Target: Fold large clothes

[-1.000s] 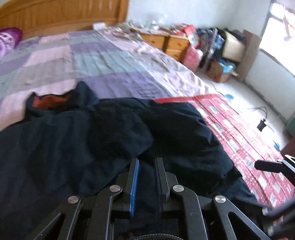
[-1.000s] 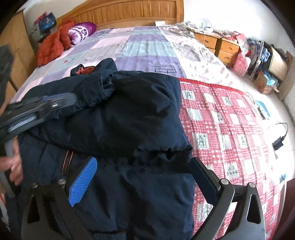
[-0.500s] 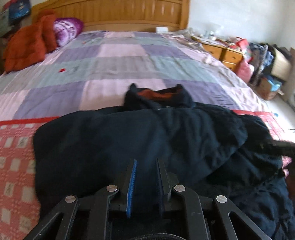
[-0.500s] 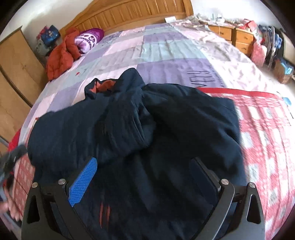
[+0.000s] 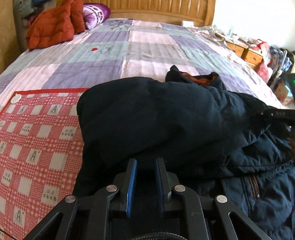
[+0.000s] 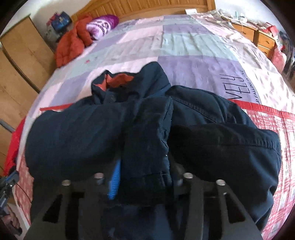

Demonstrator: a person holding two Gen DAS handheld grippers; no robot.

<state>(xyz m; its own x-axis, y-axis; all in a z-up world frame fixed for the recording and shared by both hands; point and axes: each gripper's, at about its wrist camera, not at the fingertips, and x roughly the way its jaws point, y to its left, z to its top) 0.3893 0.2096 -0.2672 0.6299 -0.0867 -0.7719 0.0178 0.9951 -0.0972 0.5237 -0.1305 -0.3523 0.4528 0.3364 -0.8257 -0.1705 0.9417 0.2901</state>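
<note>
A large navy padded jacket point(image 5: 156, 118) with an orange-lined collar point(image 6: 119, 80) lies bunched on the bed, partly over a red checked mat point(image 5: 35, 147). My left gripper point(image 5: 145, 162) is shut at the jacket's near left edge; I cannot tell whether cloth is pinched in its narrow gap. In the right wrist view a thick fold of the jacket's sleeve point(image 6: 147, 147) fills the space between the jaws of my right gripper point(image 6: 145, 177), which are closing on it. Its blue pad point(image 6: 114, 181) presses the fold's side; the other finger is hidden by cloth.
A quilt of purple, pink and green squares point(image 5: 140, 48) covers the bed up to a wooden headboard point(image 5: 158, 8). An orange jacket point(image 5: 51, 27) and a purple pillow point(image 5: 95, 13) lie at the head. Cluttered wooden nightstands point(image 6: 261, 38) stand on the right, a wardrobe point(image 6: 20, 61) on the left.
The right gripper's wide-open jaws have come in over the jacket and closed around a sleeve fold. The left gripper, still shut, has swung leftward to the jacket's left edge.
</note>
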